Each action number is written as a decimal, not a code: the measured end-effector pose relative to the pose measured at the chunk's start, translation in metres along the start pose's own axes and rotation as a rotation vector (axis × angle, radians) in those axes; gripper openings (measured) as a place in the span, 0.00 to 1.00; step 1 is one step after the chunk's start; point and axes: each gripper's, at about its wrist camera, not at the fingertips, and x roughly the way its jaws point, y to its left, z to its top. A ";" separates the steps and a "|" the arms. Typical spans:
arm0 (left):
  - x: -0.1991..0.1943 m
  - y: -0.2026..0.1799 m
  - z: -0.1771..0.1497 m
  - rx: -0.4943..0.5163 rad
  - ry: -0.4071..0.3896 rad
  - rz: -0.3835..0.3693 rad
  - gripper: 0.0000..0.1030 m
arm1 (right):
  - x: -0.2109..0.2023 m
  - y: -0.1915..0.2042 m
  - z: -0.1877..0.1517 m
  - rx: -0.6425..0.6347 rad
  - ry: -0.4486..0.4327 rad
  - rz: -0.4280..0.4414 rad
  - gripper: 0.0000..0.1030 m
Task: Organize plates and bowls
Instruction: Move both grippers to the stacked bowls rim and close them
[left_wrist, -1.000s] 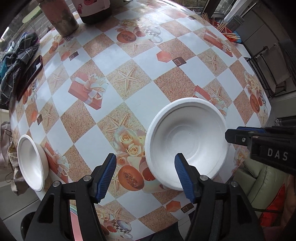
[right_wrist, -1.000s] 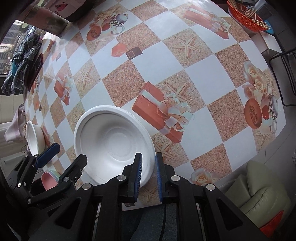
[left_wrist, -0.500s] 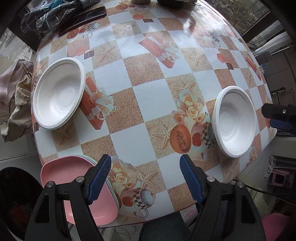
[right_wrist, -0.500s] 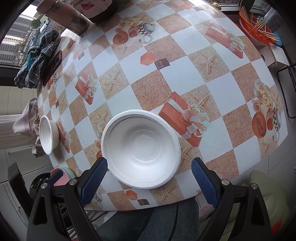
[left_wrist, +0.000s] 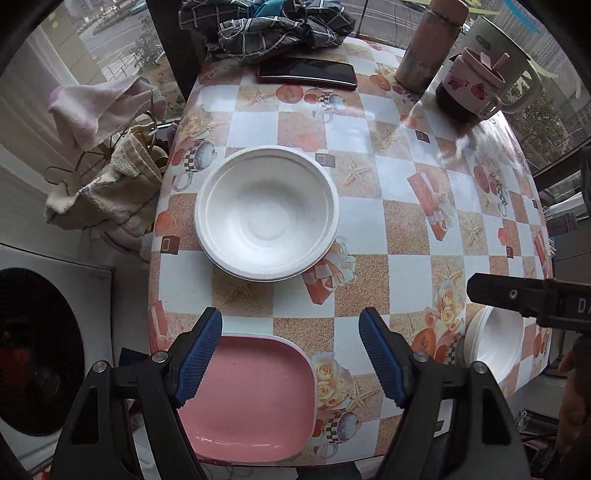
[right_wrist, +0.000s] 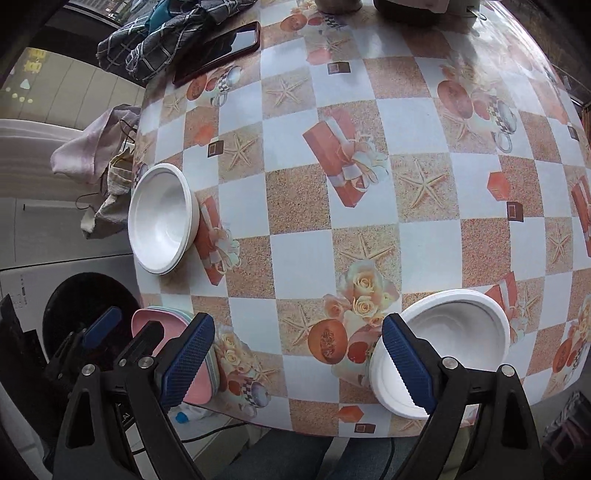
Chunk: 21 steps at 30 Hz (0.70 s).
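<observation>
The left gripper (left_wrist: 291, 354) gapes empty over the pink plate (left_wrist: 247, 398); one white bowl (left_wrist: 266, 212) sits at 12 o'clock. The right gripper (right_wrist: 299, 363) hangs wide, empty, a second white bowl (right_wrist: 461, 325) at its 3 o'clock finger (right_wrist: 406, 365).

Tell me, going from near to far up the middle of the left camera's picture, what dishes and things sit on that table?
Pink plate → white bowl → dark phone → checked cloth bundled at the far edge.

Patterned table (left_wrist: 369, 229), 2 white bowls (left_wrist: 266, 212), pink plates (left_wrist: 251, 398)
</observation>
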 end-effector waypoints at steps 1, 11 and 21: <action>0.001 0.010 0.006 -0.022 -0.002 0.010 0.77 | 0.004 0.009 0.006 -0.019 0.004 -0.006 0.90; 0.047 0.070 0.052 -0.170 0.015 0.107 0.77 | 0.055 0.083 0.066 -0.156 0.038 -0.052 0.90; 0.099 0.080 0.077 -0.151 0.099 0.140 0.77 | 0.101 0.107 0.098 -0.182 0.079 -0.116 0.90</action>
